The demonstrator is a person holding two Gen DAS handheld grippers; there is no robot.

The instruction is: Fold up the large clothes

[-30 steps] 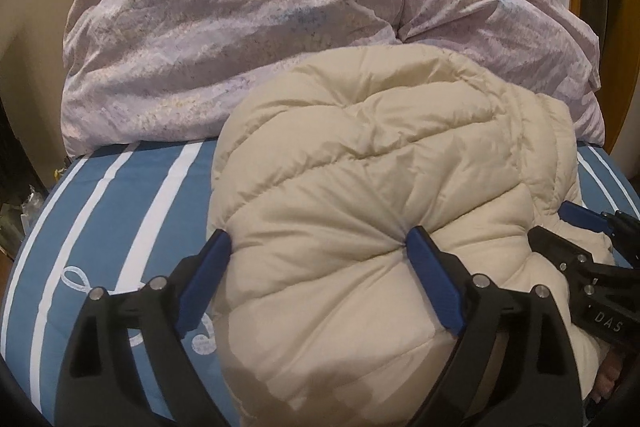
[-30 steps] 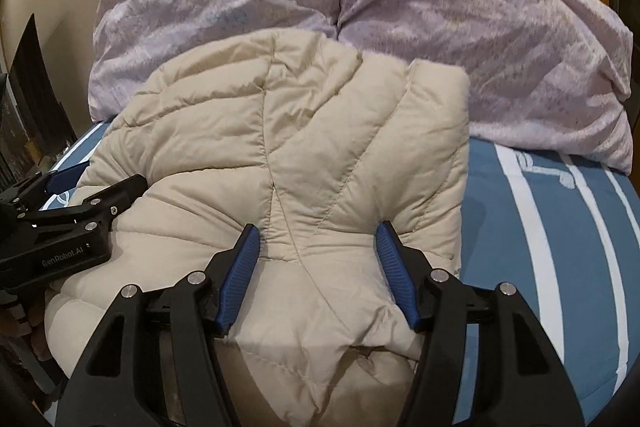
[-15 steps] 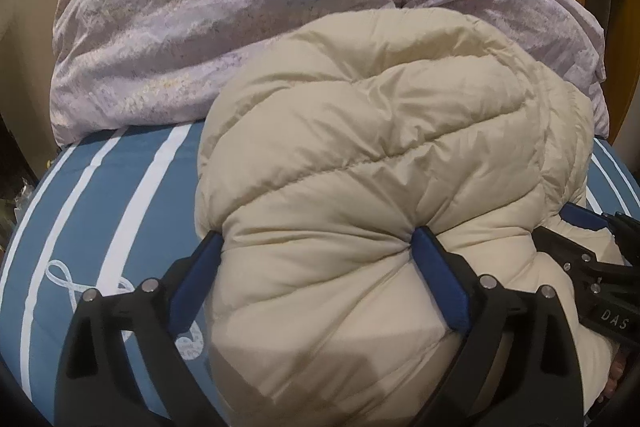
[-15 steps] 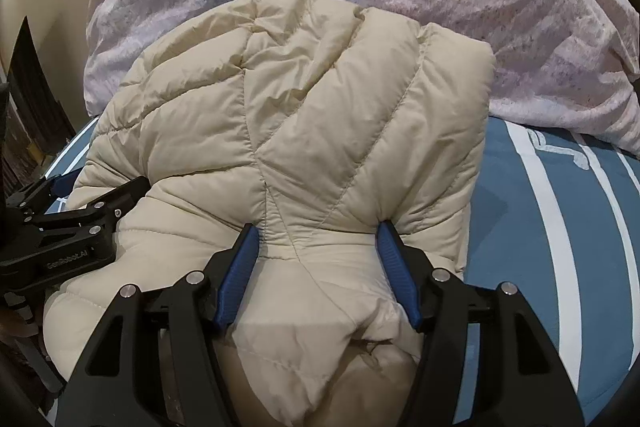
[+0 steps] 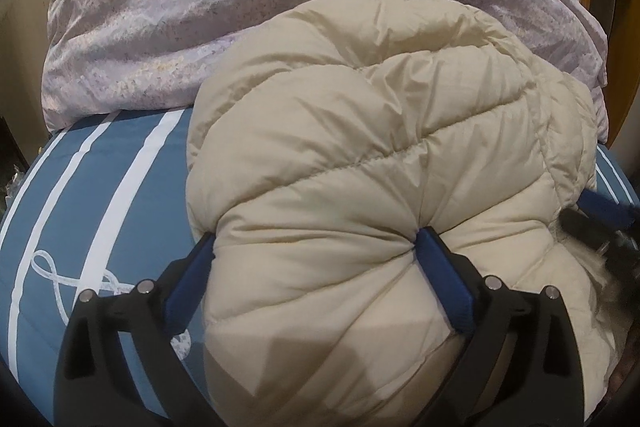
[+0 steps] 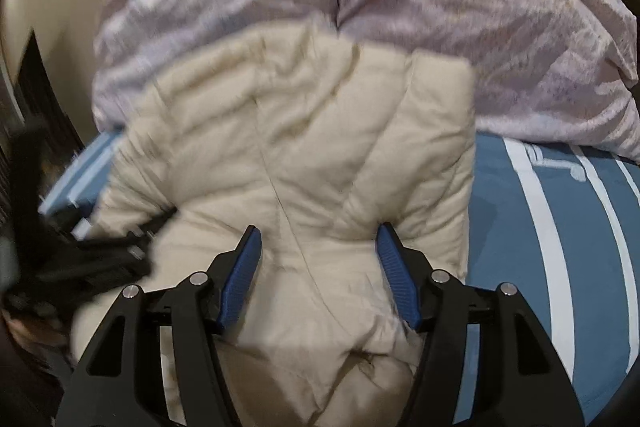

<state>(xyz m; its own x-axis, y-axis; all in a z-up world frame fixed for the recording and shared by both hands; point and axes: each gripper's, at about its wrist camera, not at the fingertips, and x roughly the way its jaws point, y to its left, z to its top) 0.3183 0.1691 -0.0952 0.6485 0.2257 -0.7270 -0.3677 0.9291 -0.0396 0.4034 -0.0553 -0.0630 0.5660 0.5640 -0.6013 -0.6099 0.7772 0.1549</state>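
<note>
A bed point(image 5: 120, 187) with a blue cover crossed by white stripes fills both views, and a heaped lilac quilt point(image 5: 200, 7) lies across its far side against a pale wall. The cream puffer jacket point(image 5: 360, 147) lies bunched on the near half of the bed, its far fold leaning up to the quilt. In the left wrist view, bare striped cover lies open to the left of the jacket as far as the bed's rounded left edge; in the right wrist view a similar bare strip runs along the jacket's right edge, which stands as a fairly straight padded border. The left gripper point(image 5: 316, 251) has its jaws spread very wide around a thick bulge of jacket; the right pad is dug into a pinch of fabric, the left pad lies at the bulge's edge. The right gripper point(image 6: 320, 247) has its jaws about half apart with the jacket between them, both blue pads pressed into the padding. Each gripper shows dark and blurred at the edge of the other's view. Against the picture a second ago, the left jaws stand wider, the jacket's bulge fills more of the left view and hides more of the quilt, and the right view is now smeared with blur, with the jacket's far edge sitting lower than half a second ago.
</note>
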